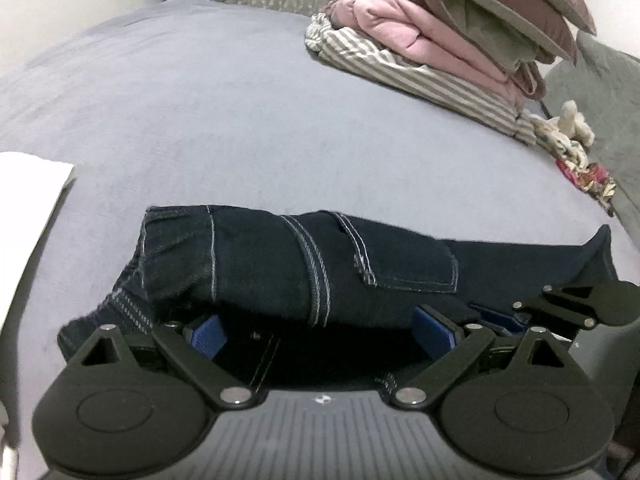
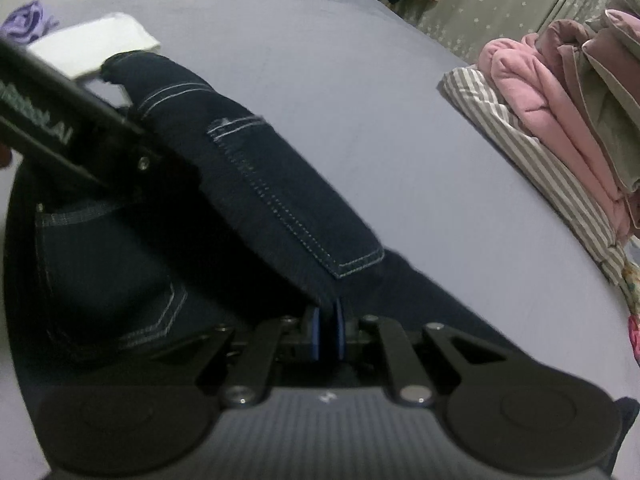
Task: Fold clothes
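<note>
At the bottom centre of the right wrist view, the right tool (image 2: 328, 330) is pinching its blue pads together on an edge of the dark jeans (image 2: 256, 184), apparently so the lifted layer can be carried over as a fold. In the left wrist view, low in the frame, the left tool (image 1: 320, 334) is standing with its jaws wide apart, the cloth draping just over the pads rather than being squeezed; it is probably steadying or waiting to take a new hold. The one pair of jeans is lying across the lower middle of both views on the grey bed (image 1: 200, 100), partly doubled over, one back pocket facing up. Further off at the left edge, one white folded item (image 2: 96, 46) is sitting. At the upper right, one stack of folded laundry (image 1: 440, 40) is resting, likely finished pieces kept clear of the working area.
</note>
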Demonstrator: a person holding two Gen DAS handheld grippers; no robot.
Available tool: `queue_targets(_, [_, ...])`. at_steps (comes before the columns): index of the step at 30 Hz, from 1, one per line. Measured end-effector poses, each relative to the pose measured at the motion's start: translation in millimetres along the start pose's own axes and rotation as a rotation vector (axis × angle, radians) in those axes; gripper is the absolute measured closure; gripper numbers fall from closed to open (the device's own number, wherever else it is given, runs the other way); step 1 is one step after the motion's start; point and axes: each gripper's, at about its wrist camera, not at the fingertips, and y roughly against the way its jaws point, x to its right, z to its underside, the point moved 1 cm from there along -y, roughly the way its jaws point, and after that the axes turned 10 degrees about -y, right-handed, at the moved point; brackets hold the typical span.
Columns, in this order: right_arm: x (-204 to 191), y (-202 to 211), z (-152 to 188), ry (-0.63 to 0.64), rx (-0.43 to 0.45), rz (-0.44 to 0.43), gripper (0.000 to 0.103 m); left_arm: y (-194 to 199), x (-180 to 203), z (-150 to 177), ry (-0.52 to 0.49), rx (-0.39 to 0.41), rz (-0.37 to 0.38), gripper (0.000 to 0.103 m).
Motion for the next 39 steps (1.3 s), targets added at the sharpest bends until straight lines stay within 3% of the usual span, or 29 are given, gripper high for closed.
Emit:
queue_targets(6, [-5.0, 3.0, 11.8, -0.032, 0.055, 0.037, 0.094, -8.1, -23.3, 5.8, 0.164, -0.011, 0.008, 0.008])
queue_targets(8, [-4.2, 3.2, 12.8, -0.037, 0.061, 0.037, 0.094, -8.8, -30.8, 6.5, 0.225, 0.004, 0.011, 0.013])
queue_targets(12, [1.6, 3.7, 11.9, -0.072, 0.063, 0.012, 0.09, -14.0, -38.9, 7.1, 0.324, -0.002, 0.061, 0.037])
queue_targets(15, [6.0, 5.2, 11.4, -0.094, 0.058, -0.01, 0.085, -20.7, -41.5, 8.7, 0.377, -0.033, 0.075, 0.043])
queue_targets(16, [7.2, 5.7, 11.5, -0.099, 0.057, -0.017, 0.084, -23.5, -42.1, 9.1, 0.393, -0.041, 0.081, 0.05])
queue_targets(19, [10.5, 11.7, 15.0, -0.126, 0.053, -0.035, 0.072, -28.8, -42.5, 10.5, 0.436, -0.037, 0.104, 0.066])
queue_targets(20, [13.9, 14.3, 16.2, -0.145, 0.053, -0.04, 0.064, -28.6, -41.4, 10.3, 0.441, -0.027, 0.106, 0.068])
queue_targets(22, [25.7, 20.9, 19.8, -0.202, 0.059, -0.049, 0.053, -25.7, -40.1, 10.0, 0.446, -0.003, 0.101, 0.085])
queue_targets(27, [68.9, 37.8, 34.8, -0.399, 0.057, -0.061, 0.035, -14.6, -42.2, 11.4, 0.459, 0.047, 0.12, 0.089])
queue_targets(32, [125.0, 44.5, 57.9, -0.66, 0.034, -0.085, 0.035, -7.2, -39.9, 9.2, 0.449, 0.092, 0.124, 0.091])
queue_targets(39, [178.0, 31.2, 71.0, -0.887, 0.008, -0.122, 0.035, -2.7, -39.8, 4.7, 0.443, 0.122, 0.129, 0.091])
